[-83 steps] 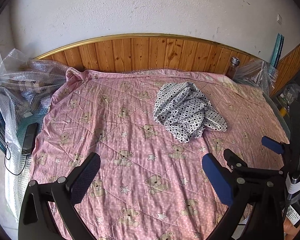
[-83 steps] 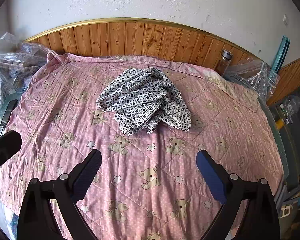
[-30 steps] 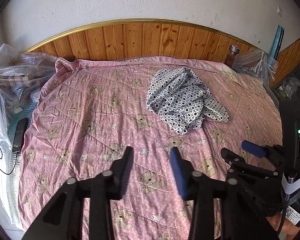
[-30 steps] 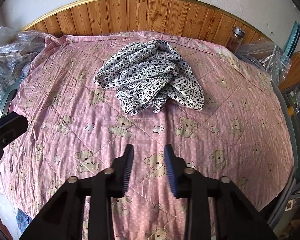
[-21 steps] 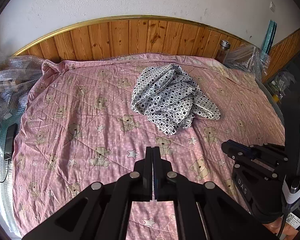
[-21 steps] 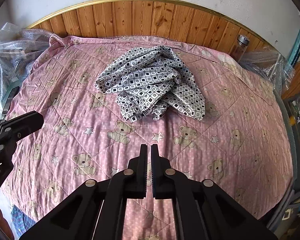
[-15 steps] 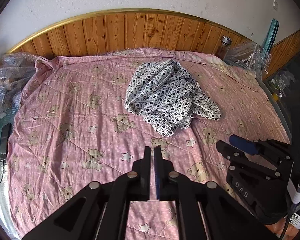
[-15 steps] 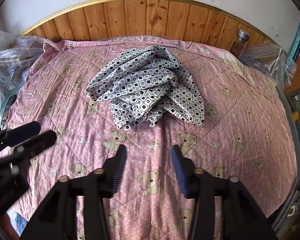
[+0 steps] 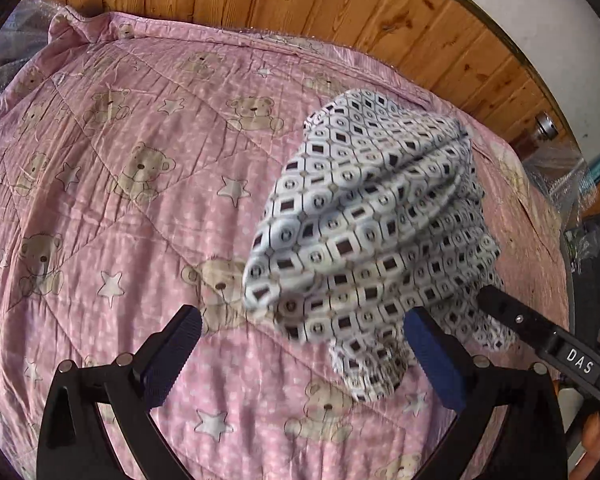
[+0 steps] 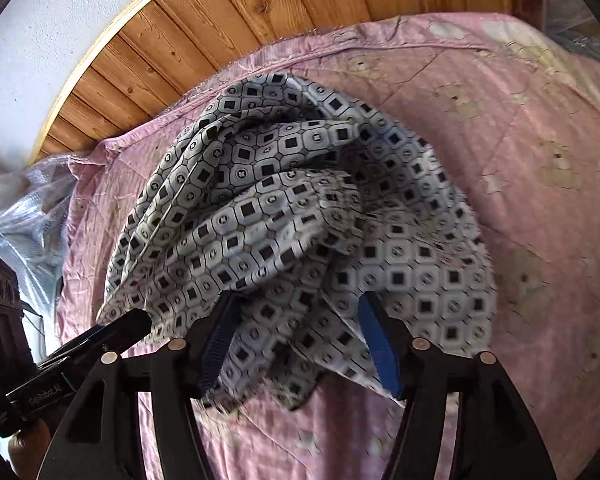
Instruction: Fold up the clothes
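Observation:
A crumpled black-and-white patterned garment (image 9: 372,232) lies in a heap on the pink teddy-bear quilt (image 9: 132,184). My left gripper (image 9: 302,360) is open wide at the heap's near left edge, and a fold of cloth hangs by its right finger (image 9: 432,360). In the right wrist view the garment (image 10: 280,200) fills the middle. My right gripper (image 10: 300,344) is open, its fingers down on either side of a bunch of the cloth. Each gripper shows in the other's view: the right gripper (image 9: 540,336) and the left gripper (image 10: 80,356).
A wooden headboard (image 9: 300,4) runs behind the quilt, with a white wall above it. A bottle (image 9: 546,128) stands at the far right corner beside crinkled plastic (image 9: 560,176). Bubble wrap (image 10: 24,216) is piled off the bed's left side.
Both grippers shut briefly, then opened again. Both have moved forward and down onto the garment, which now looms large between their fingers.

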Action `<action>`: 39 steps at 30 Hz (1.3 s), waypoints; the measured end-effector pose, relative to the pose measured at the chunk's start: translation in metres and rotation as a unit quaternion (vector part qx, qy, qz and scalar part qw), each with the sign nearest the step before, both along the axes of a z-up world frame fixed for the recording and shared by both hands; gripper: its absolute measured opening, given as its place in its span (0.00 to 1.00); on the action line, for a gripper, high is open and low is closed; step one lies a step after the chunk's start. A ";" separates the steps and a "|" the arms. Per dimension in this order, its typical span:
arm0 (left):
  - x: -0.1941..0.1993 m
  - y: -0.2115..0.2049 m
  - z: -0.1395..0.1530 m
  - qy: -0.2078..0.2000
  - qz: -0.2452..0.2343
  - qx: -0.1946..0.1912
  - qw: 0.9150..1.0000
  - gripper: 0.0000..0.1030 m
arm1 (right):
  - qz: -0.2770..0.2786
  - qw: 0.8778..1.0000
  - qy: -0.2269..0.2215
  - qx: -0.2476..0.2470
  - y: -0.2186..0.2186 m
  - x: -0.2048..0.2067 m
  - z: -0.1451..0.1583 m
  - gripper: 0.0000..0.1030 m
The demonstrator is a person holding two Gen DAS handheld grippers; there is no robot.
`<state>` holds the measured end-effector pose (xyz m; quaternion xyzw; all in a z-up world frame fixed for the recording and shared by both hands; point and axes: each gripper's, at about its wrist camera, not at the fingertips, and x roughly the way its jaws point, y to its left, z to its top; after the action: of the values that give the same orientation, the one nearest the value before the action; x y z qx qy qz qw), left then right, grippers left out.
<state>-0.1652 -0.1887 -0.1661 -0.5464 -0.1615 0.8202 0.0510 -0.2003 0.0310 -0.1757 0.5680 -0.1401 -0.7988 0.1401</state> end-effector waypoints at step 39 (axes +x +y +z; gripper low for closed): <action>0.007 -0.052 0.087 0.051 0.019 -0.100 0.993 0.26 | 0.082 0.995 -0.045 0.034 0.019 -0.054 0.001 0.59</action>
<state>-0.1584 -0.2403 -0.0788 -0.5031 -0.0860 0.8599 -0.0117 -0.2545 0.0500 -0.1745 0.6175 -0.0717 -0.7626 0.1788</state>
